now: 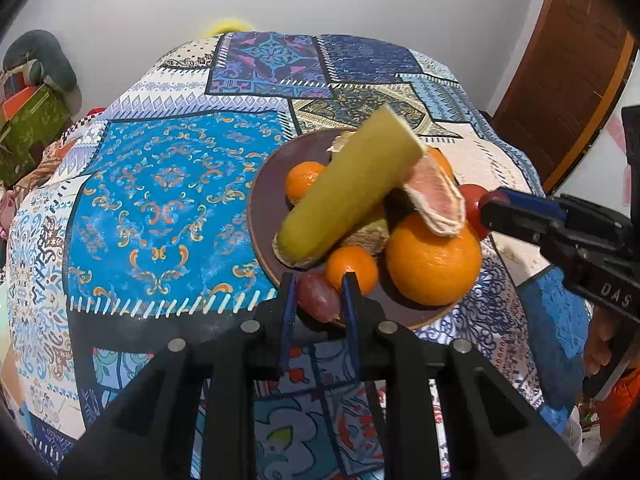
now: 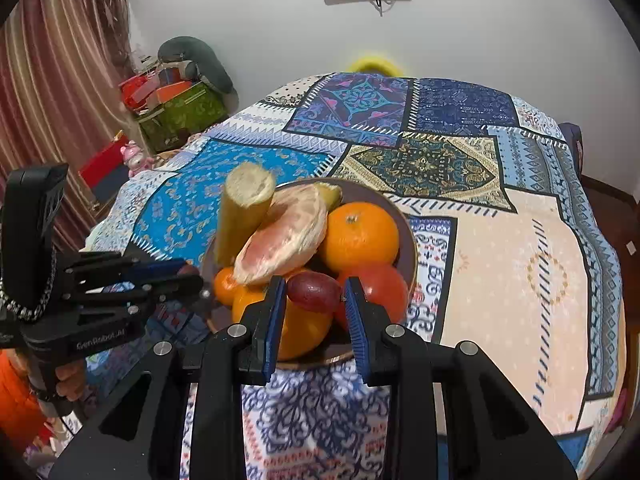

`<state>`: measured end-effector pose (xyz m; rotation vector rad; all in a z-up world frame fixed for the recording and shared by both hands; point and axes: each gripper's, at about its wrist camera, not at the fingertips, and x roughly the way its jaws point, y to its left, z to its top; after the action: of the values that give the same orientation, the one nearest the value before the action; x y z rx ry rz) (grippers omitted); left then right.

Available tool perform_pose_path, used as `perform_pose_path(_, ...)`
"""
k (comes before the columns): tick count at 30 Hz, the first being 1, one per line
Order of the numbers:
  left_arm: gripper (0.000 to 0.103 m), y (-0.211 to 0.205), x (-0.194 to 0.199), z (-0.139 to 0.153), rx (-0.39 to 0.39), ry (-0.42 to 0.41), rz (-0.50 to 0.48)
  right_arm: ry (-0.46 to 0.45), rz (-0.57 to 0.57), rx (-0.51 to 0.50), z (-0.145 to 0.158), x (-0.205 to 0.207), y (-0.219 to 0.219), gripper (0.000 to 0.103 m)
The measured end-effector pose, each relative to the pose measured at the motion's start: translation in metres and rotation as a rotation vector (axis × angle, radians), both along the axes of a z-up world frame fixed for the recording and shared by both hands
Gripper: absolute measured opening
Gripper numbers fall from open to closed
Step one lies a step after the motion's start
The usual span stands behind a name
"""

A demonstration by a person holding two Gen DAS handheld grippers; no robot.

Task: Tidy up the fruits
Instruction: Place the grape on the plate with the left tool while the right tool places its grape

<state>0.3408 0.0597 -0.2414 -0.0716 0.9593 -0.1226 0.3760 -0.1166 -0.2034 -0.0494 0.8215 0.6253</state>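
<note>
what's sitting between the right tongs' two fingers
A red grape, on top of the fruit pile in the brown plate; the right wrist view shows it.

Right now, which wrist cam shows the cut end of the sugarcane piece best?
Right wrist: the sugarcane piece points its pale cut end toward that camera, above the plate. Left wrist shows mostly its yellow-green side, the cut end only edge-on.

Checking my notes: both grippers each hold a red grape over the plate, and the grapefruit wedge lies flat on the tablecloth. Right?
Not quite. The grapefruit wedge rests on the piled fruit in the plate, against the big orange, as the right wrist view shows. Each gripper, left gripper and right gripper, does hold a red grape.
</note>
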Motion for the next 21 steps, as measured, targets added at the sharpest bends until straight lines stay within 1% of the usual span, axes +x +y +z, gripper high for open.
perform_pose_path(6, 0.022, 0.001, 0.006, -0.008, 0.013, 0.004, 0.003, -0.007, -0.027, -0.009, -0.002, 0.014, 0.002, 0.027)
perform_pose_path(16, 0.022, 0.008, 0.010, -0.010, -0.001, 0.000, 0.024, -0.026, -0.037, -0.007, -0.005, 0.017, 0.004, 0.028)
perform_pose_path(21, 0.023, 0.008, 0.008, -0.010, -0.003, 0.001, 0.020, -0.012, -0.028, 0.000, -0.004, 0.018, 0.004, 0.032)
